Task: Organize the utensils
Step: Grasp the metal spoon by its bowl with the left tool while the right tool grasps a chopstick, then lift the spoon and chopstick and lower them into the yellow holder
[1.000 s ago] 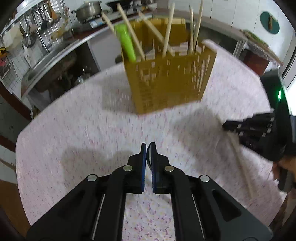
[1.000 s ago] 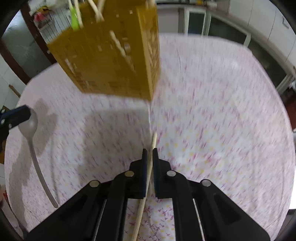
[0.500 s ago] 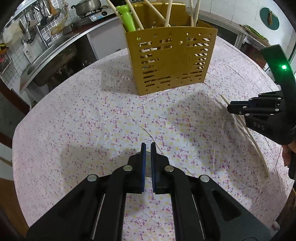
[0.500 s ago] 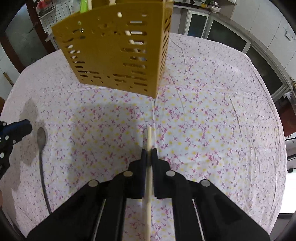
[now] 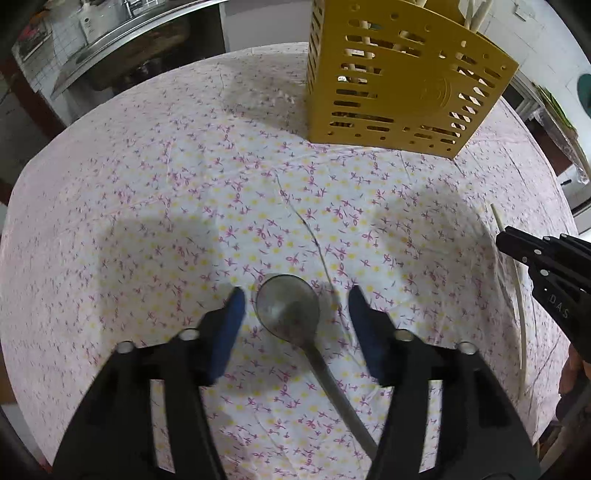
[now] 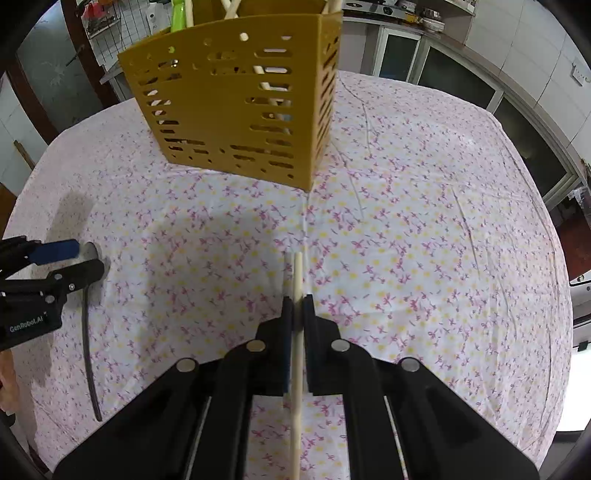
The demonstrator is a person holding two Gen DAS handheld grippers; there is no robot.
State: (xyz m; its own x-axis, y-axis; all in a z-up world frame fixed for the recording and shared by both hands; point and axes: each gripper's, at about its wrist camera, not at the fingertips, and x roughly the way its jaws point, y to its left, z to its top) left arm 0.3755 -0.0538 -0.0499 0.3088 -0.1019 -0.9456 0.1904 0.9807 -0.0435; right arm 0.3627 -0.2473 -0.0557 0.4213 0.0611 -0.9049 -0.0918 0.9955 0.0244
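Note:
A metal spoon point(image 5: 291, 314) lies on the flowered tablecloth point(image 5: 184, 184), its bowl between the open fingers of my left gripper point(image 5: 295, 299). The spoon's handle shows in the right wrist view point(image 6: 88, 350). My right gripper point(image 6: 297, 306) is shut on a pale wooden chopstick point(image 6: 297, 280) low over the cloth; it also shows in the left wrist view point(image 5: 517, 243) at the right edge. A yellow slotted utensil holder point(image 5: 399, 88) stands at the far side, holding several chopsticks and a green utensil point(image 6: 177, 14); it also shows in the right wrist view point(image 6: 240, 107).
The round table drops off at its edges all round. A kitchen counter with a sink point(image 5: 110, 44) lies beyond the far left edge. Cabinets point(image 6: 443, 74) stand behind the table on the right.
My left gripper has opened, letting go of the spoon, which now lies on the cloth between its fingers. The right gripper stays shut on the chopstick and has hardly moved.

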